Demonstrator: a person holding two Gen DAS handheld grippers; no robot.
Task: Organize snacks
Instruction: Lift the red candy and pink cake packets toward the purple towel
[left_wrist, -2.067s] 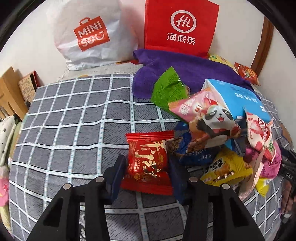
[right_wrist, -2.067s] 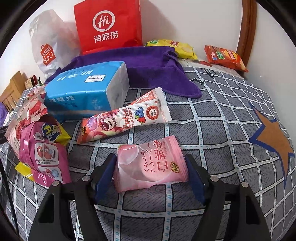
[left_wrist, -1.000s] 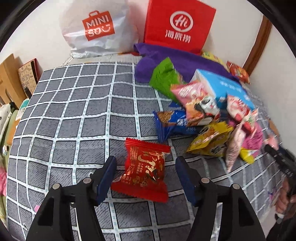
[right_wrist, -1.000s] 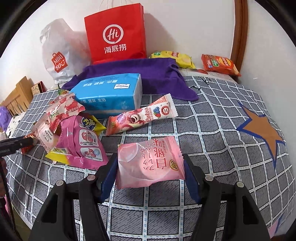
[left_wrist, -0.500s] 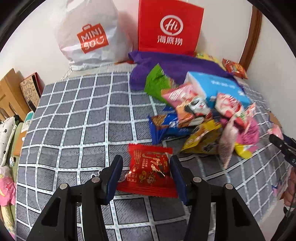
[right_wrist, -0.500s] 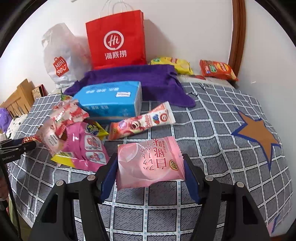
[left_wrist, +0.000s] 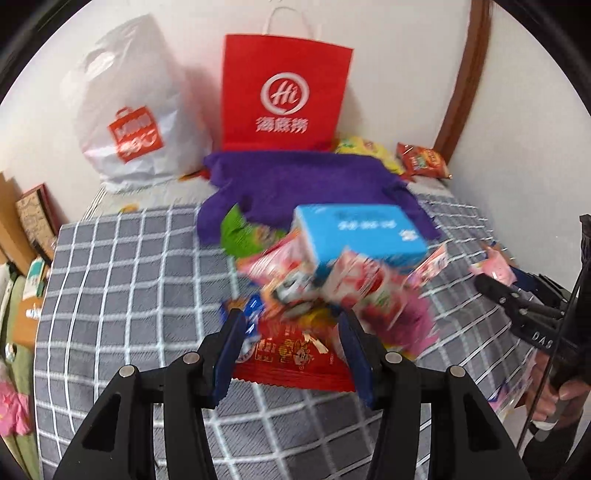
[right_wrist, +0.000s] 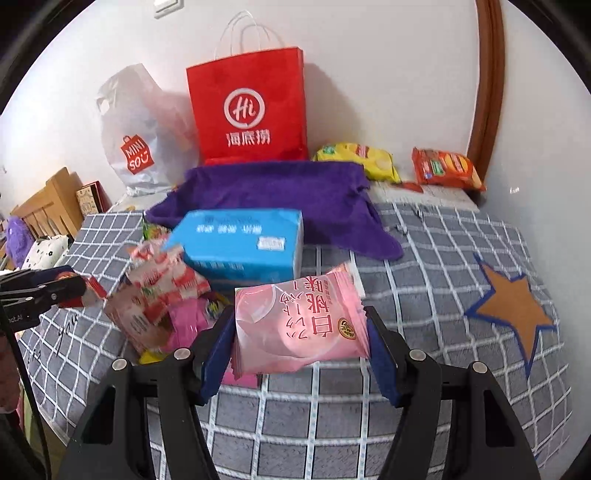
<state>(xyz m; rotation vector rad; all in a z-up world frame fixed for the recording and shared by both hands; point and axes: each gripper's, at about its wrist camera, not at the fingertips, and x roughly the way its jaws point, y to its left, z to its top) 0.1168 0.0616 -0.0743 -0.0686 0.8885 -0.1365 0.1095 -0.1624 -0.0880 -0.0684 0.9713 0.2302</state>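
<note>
- Since half a second ago the left gripper has carried the red snack packet away from its bare patch of the checked bedspread and up against the snack pile, and the pile now blurs with the motion.
- The right gripper has kept the pink snack packet in the same place between its pads, while the background behind it has shifted.
- The left jaws are clenched on the red snack packet: it sits squarely between the two blue pads, its crimped lower edge sticking out below them.
- The right jaws are clenched on the pink snack packet, which is held up off the bedspread, tilted, with its printed face toward the camera and its ends pressed against both pads.
- The pile lies just in front of the blue tissue pack, which rests at the near edge of the purple towel.
- Behind the towel stand the red paper bag and the white plastic bag against the wall.
- A yellow packet and an orange packet lie by the wall, well apart from the pile.
- In the left wrist view the pile is smeared, so single packets are hard to tell apart.
- The pink packet hides part of the pile in the right wrist view.
</note>
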